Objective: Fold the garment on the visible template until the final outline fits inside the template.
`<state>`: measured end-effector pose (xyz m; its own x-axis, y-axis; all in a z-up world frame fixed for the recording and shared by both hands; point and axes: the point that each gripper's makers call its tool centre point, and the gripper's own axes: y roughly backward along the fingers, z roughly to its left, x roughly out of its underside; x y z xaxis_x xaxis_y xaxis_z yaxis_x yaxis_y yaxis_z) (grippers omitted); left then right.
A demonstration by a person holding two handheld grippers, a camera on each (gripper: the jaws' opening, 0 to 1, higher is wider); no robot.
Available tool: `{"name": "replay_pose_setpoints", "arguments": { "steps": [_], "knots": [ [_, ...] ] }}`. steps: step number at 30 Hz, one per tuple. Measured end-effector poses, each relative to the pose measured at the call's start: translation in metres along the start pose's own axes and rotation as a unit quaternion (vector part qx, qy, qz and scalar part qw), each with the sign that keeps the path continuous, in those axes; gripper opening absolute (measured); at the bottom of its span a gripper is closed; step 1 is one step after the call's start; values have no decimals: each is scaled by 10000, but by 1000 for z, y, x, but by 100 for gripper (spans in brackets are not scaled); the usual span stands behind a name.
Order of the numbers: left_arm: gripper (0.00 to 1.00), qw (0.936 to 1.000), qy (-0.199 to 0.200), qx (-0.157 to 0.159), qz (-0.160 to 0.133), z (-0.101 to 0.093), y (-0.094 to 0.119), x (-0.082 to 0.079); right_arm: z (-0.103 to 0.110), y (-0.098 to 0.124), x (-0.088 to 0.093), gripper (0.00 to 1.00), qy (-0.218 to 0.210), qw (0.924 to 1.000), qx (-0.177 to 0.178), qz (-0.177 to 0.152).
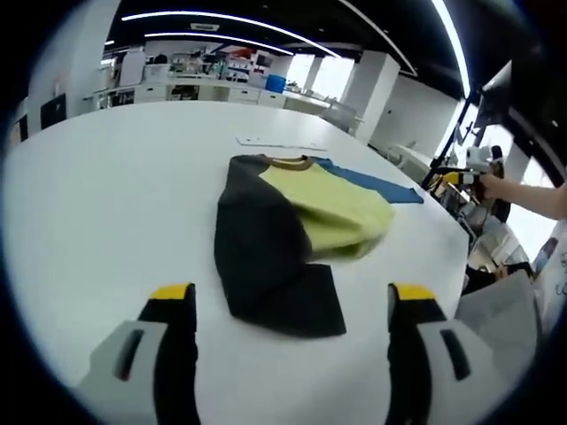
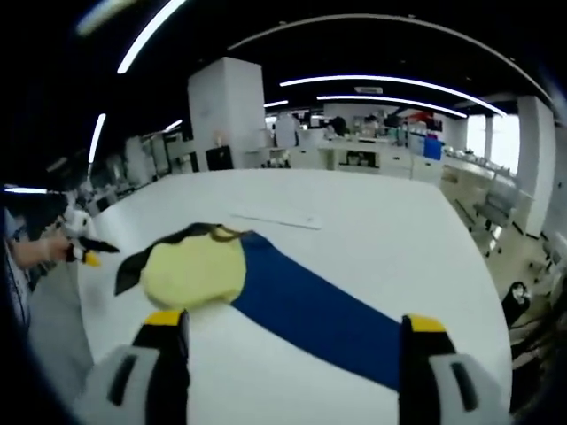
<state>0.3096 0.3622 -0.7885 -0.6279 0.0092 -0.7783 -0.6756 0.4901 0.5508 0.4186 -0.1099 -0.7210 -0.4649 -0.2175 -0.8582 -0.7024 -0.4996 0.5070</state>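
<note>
Big open-plan lab or office with ceiling strip lights, white pillars and cluttered shelves at the back, and a huge white table [image 1: 106, 204] taking up most of both views.

Fingers first: in the left gripper view, the left gripper [image 1: 292, 305] has its two yellow-tipped jaws spread wide apart, nothing between them, just hanging over bare tabletop. Same deal in the right gripper view, where the right gripper [image 2: 297, 332] is spread wide and gripping nothing.

Just past the left jaws is the garment [image 1: 292, 235], lying on the table and partly folded. It's a tri-colour shirt: a dark, near-black part [image 1: 261, 248] sits closest to the left gripper with its sleeve end reaching down between the jaws, a pale yellow-green part [image 1: 341, 208] is bunched up over the middle, and a blue part [image 1: 376, 184] pokes out flat on the far side. A brownish collar [image 1: 288, 162] sits at the far end.

From the right gripper view the garment [image 2: 257, 279] looks different: the blue part [image 2: 310, 305] runs as a long flat band toward the right jaw, with its near end lying between the jaws. The yellow-green part [image 2: 195, 270] is a rounded lump just beyond the left jaw, and dark bits peek out past it.

Further out there's a thin pale strip [image 1: 279, 143] lying flat on the table beyond the collar. I can't tell if that's the template.

Off the table edge, a person's hand [image 1: 496, 188] is holding another yellow-tipped tool.
</note>
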Motion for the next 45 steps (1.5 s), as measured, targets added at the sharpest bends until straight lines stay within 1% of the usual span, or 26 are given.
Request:
{"name": "replay_pose_setpoints", "arguments": {
  "steps": [4, 5, 6, 9, 15, 18, 20, 24, 27, 32, 37, 39, 41, 43, 45],
  "knots": [
    [85, 10000, 73, 18, -21, -2, 1, 3, 8, 5, -5, 100, 45, 9999, -62, -94],
    [85, 10000, 95, 16, -9, -3, 1, 5, 16, 7, -7, 100, 80, 9999, -101, -95],
    [85, 9999, 115, 18, 17, -2, 0, 6, 20, 9, -8, 100, 106, 9998, -123, -104],
    [85, 9998, 200, 2, 61, -4, 1, 10, 24, 12, -9, 100, 89, 9996, -201, -162],
    [83, 9996, 227, 10, 169, -9, -1, 19, 41, 17, -5, 99, 233, 9989, -408, -49],
    [80, 9993, 273, 26, 268, -13, -3, 26, 39, 17, -4, 99, 258, 9987, -437, -31],
    [76, 9987, 368, 115, 345, -17, -4, 30, 41, 18, -4, 99, 264, 9986, -465, -35],
    [74, 9984, 367, 188, 388, -23, -8, 34, 42, 17, -4, 99, 261, 9985, -487, -34],
    [73, 9983, 325, 176, 445, -25, -9, 36, 42, 17, -4, 99, 259, 9984, -496, -33],
    [68, 9979, 405, 179, 465, -27, -9, 37, 40, 17, -1, 98, 219, 9986, -476, 0],
    [60, 9973, 460, 68, 569, -24, -12, 43, 41, 15, 1, 97, 170, 9986, -496, 11],
    [56, 9966, 621, 48, 541, -22, -13, 46, 43, 15, 2, 97, 151, 9985, -522, 24],
    [50, 9958, 739, -102, 532, -19, -13, 47, 43, 15, 3, 97, 151, 9985, -523, 36],
    [47, 9950, 860, -169, 475, -16, -13, 47, 44, 15, 4, 97, 144, 9985, -534, 41],
    [42, 9932, 1022, -309, 461, -8, -14, 48, 44, 14, 5, 97, 129, 9985, -533, 49]
  ]
}}
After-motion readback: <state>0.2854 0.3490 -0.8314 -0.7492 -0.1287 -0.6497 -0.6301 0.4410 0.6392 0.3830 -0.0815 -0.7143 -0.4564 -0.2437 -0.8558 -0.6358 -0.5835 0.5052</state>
